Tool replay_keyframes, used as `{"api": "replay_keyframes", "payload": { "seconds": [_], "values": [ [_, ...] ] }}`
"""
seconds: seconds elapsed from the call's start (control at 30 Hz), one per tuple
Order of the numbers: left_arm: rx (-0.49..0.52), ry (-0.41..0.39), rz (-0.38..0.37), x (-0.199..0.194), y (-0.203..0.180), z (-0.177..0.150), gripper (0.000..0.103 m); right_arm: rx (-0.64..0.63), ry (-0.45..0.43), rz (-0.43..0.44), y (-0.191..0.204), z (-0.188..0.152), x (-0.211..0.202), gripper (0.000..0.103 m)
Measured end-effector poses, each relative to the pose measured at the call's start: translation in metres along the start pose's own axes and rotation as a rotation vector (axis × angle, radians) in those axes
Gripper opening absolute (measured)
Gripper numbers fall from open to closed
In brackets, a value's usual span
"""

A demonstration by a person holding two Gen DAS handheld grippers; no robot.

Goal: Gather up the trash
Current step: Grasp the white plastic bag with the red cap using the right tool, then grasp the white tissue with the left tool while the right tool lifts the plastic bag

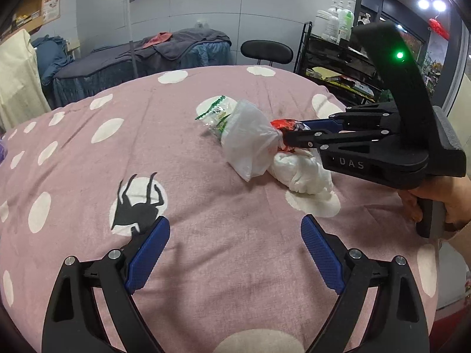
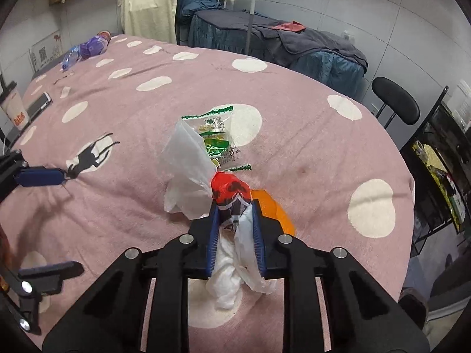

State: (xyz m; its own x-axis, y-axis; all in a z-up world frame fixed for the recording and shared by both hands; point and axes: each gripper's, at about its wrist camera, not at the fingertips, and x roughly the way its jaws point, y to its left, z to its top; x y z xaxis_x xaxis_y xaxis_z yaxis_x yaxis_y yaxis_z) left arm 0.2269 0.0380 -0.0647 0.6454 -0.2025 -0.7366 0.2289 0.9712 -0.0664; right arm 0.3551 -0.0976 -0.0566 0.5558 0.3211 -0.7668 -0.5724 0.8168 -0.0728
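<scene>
A bundle of trash lies on the pink polka-dot bed cover [image 1: 206,250]. It holds a red wrapper [image 2: 228,185], a white plastic bag [image 2: 188,170], crumpled white tissue [image 1: 300,173] and a clear green-printed wrapper [image 2: 217,138]. An orange scrap [image 2: 273,209] shows beside the red wrapper. My right gripper [image 2: 235,206] is shut on the red wrapper and white plastic, and reaches in from the right in the left wrist view [image 1: 284,138]. My left gripper [image 1: 235,226] stands open over bare cover, short of the bundle, with nothing between its pads.
A purple wrapper [image 2: 88,48], a paper cup [image 2: 13,108] and a dark flat device [image 2: 38,104] sit at the bed's far left. A black stool [image 1: 266,51] and a wire shelf rack [image 1: 338,67] stand beyond the bed. A person's hand [image 1: 441,197] holds the right gripper's handle.
</scene>
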Motion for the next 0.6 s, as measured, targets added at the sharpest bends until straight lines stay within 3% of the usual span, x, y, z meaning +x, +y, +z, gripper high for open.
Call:
{"api": "replay_keyframes", "payload": {
  "seconds": [0.17,0.4,0.6],
  "values": [
    [0.019,0.073,-0.066,0.028,-0.018,0.015,0.089,0.074,-0.076,-0.025,-0.015,-0.007,-0.032,0.017],
    [0.022,0.116,-0.134,0.059,-0.041,0.042,0.087,0.212,-0.113,-0.043,-0.049,-0.03,-0.07,0.018],
    [0.034,0.177,-0.129,0.087,-0.056,0.054,0.066,0.262,-0.137,-0.06,-0.059,-0.056,-0.091,0.018]
  ]
}}
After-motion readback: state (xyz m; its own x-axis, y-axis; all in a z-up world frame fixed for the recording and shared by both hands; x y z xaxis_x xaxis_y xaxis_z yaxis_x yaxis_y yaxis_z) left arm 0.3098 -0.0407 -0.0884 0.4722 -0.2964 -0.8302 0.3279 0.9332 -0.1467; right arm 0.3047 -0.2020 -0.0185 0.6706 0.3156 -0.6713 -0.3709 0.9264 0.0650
